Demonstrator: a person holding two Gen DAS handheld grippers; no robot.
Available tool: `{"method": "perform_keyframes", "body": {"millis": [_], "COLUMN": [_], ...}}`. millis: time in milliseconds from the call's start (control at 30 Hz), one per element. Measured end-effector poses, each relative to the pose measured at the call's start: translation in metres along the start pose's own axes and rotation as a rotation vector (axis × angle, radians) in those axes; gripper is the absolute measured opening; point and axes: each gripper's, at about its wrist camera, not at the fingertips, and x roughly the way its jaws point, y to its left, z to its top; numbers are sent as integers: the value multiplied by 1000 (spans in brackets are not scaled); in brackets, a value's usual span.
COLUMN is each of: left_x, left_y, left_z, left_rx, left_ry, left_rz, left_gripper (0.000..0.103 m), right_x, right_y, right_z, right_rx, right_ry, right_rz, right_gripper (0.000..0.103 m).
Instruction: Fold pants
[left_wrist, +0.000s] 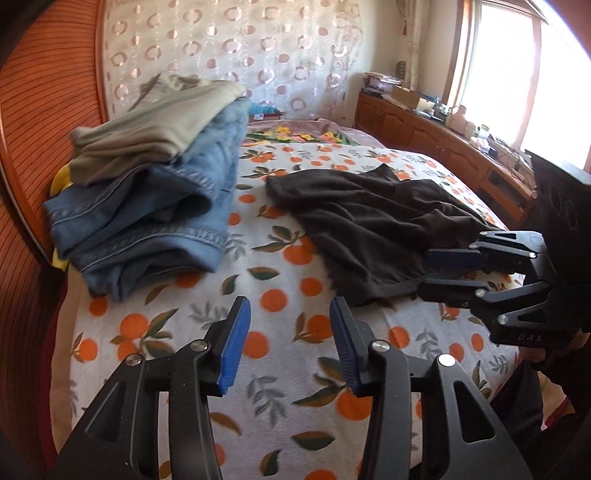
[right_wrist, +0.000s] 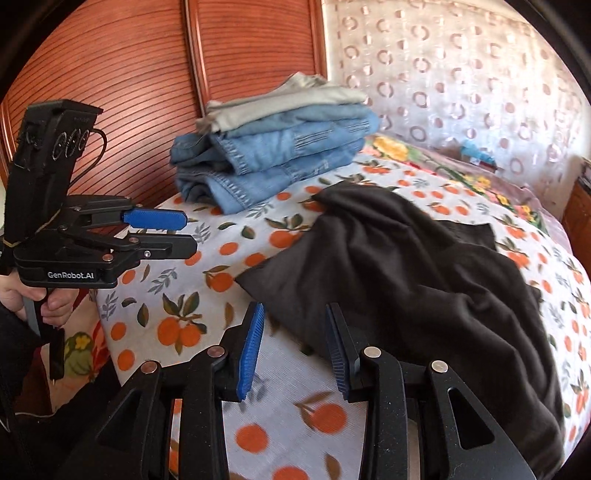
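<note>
Dark brown pants (left_wrist: 373, 225) lie crumpled on the orange-print bedspread (left_wrist: 280, 332); in the right wrist view the pants (right_wrist: 417, 266) fill the centre right. My left gripper (left_wrist: 290, 339) is open and empty, above the bedspread just short of the pants' near edge; it also shows at the left of the right wrist view (right_wrist: 188, 232). My right gripper (right_wrist: 293, 350) is open and empty, over the pants' near corner. In the left wrist view it (left_wrist: 424, 271) comes in from the right, jaws apart, beside the pants' hem.
A stack of folded jeans (left_wrist: 147, 221) topped by a beige garment (left_wrist: 155, 129) sits at the bed's far left, also in the right wrist view (right_wrist: 273, 162). A wooden headboard (right_wrist: 110, 74), a patterned curtain (left_wrist: 229, 55) and a cluttered wooden cabinet (left_wrist: 461, 147) under a window border the bed.
</note>
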Motion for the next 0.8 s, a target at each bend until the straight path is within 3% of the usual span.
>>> {"method": "perform_keyframes", "body": {"millis": [400,433,467,600,800], "left_x": [-5,-5,-5,-4,3], "left_y": [11,11,11,6,-17], "left_z": [-5,-5,-5,-4,5], "left_rx": [-29,-30,-30,-24,7], "left_ry": [-13,-13,-12,-11,-11], "left_rz": [10,9,8,1,-34], "left_gripper": [46,46,46,46,46], "right_x": [56,58,57,28,-60], "right_y": [20,19,17,-14,-82], "right_z": [27,30,32,37,21], "right_rx": [-100,-86,-77,23,173], "right_ry": [119,112,103,-1,-176], "right_rz": [-13,2,5,5,-127], "right_gripper": [35,17,4,2,2]}}
